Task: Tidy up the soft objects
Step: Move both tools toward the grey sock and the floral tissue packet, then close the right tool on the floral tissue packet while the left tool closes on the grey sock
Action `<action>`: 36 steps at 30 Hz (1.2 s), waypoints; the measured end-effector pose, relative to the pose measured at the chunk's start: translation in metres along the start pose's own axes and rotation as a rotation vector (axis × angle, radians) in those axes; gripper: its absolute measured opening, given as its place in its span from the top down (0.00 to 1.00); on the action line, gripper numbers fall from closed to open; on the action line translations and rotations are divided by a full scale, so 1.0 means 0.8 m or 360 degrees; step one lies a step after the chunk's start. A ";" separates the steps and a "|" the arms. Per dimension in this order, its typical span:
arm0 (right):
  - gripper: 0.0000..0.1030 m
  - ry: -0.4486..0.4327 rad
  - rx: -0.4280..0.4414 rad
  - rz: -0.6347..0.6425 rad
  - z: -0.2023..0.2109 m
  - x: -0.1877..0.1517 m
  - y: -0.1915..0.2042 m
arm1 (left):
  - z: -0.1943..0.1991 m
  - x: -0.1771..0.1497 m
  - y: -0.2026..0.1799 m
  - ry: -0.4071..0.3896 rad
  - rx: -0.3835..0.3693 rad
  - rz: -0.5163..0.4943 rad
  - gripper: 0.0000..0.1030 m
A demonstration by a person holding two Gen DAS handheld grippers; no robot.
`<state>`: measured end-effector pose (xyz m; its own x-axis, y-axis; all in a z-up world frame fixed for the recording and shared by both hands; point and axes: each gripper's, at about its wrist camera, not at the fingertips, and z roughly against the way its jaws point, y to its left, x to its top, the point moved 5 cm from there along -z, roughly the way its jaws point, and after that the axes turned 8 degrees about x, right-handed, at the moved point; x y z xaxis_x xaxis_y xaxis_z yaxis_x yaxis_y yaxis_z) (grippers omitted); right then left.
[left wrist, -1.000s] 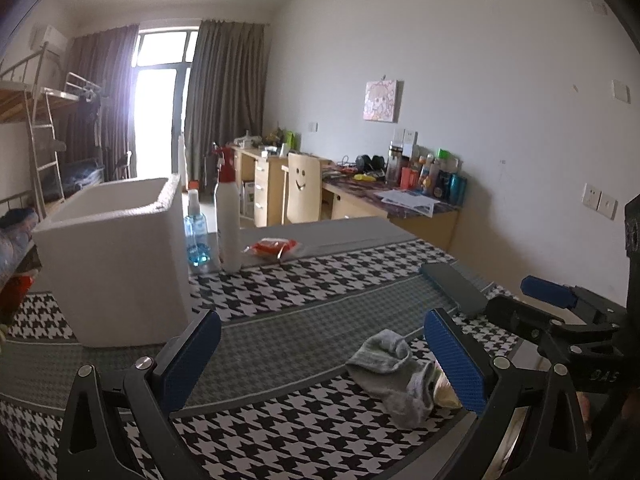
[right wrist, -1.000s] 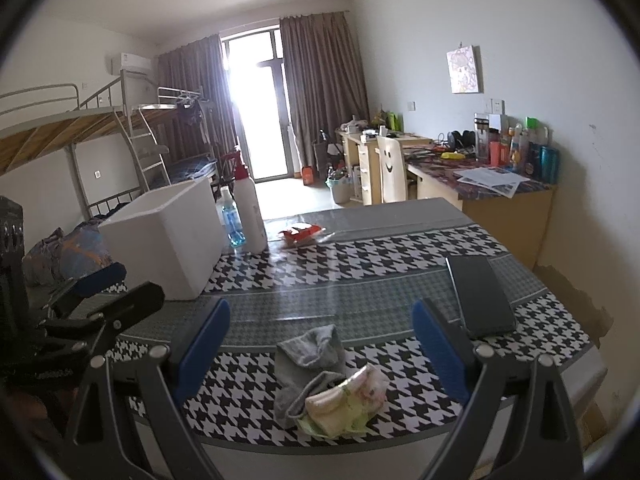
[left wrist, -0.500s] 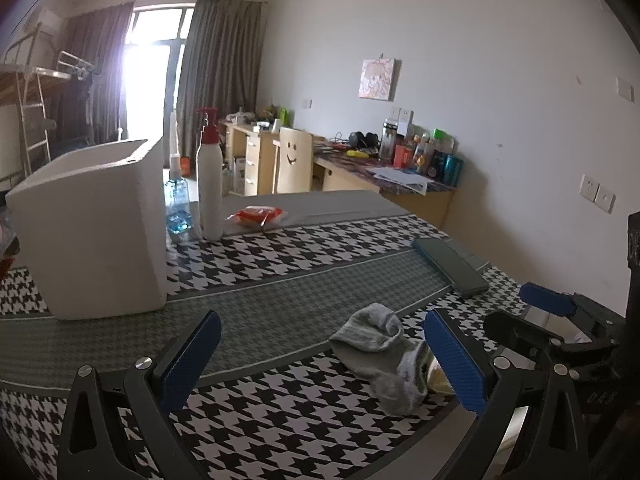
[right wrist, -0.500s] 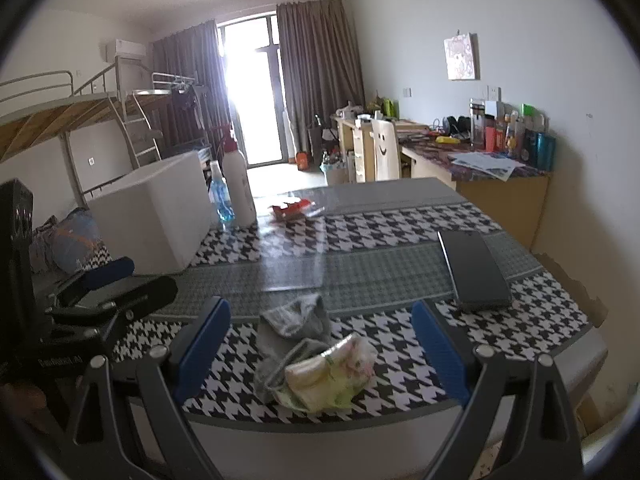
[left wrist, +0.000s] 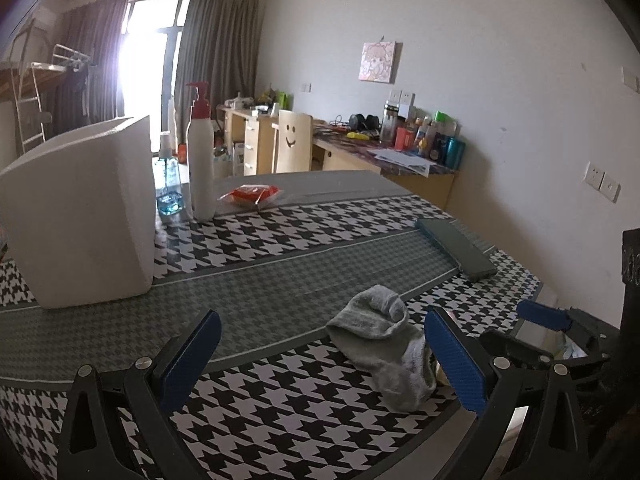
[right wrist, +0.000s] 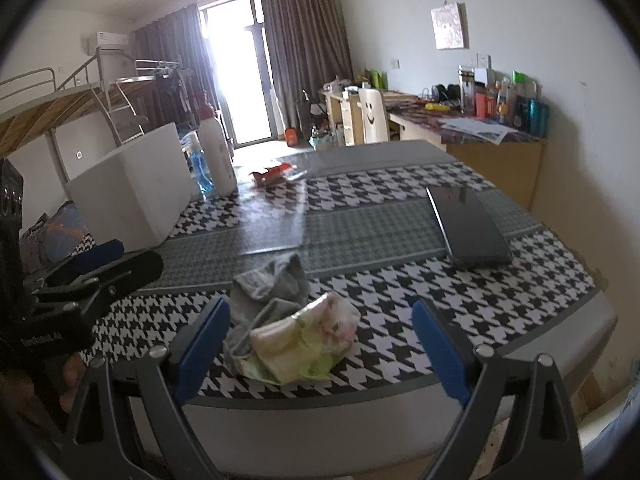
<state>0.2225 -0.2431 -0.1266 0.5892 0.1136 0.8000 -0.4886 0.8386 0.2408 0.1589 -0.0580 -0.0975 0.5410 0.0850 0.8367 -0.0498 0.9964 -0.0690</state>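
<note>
Two grippers hang over the near edge of a broad table (right wrist: 360, 208) covered in black-and-white houndstooth with grey bands. Largest thing on it is a white foam box (left wrist: 80, 216), standing upright at the far left. Just beside the box stands a tall white pump bottle (left wrist: 201, 160) with a red pump, and between the two a small clear spray bottle (left wrist: 170, 188) with blue liquid. A flat dark case (right wrist: 466, 228) lies toward the right side of the table, well apart from the box.

Near the front edge lies the crumpled grey sock (left wrist: 380, 344). Touching it on its right is a pale floral cloth (right wrist: 304, 340), bunched into a loose wad that partly overlaps the sock. A small red packet (left wrist: 250, 194) sits farther back, near the pump bottle.

The left gripper (left wrist: 320, 360) has its blue-padded fingers spread wide and grips nothing; the sock lies low between them, closer to the right-hand finger. The right gripper (right wrist: 320, 348) is likewise spread wide and empty, with the floral cloth and part of the sock between its fingers. Whether either gripper touches the table cannot be told.
</note>
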 end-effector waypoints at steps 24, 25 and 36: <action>0.17 0.0156 0.0115 -0.0276 -0.041 -0.013 -0.013 | -0.022 -0.007 -0.001 0.0043 0.0022 -0.0009 0.01; 0.19 0.0166 0.0119 -0.0275 -0.043 -0.014 -0.011 | -0.022 -0.007 0.000 0.0045 0.0027 -0.0009 0.01; 0.47 0.0272 0.0084 -0.0271 -0.057 -0.026 -0.011 | -0.032 -0.011 -0.001 0.0083 0.0019 -0.0021 0.01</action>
<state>0.2437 -0.2286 -0.1706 0.7640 0.0651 0.6419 -0.4031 0.8250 0.3960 0.1753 -0.0594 -0.1186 0.5844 0.0724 0.8082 -0.0521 0.9973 -0.0516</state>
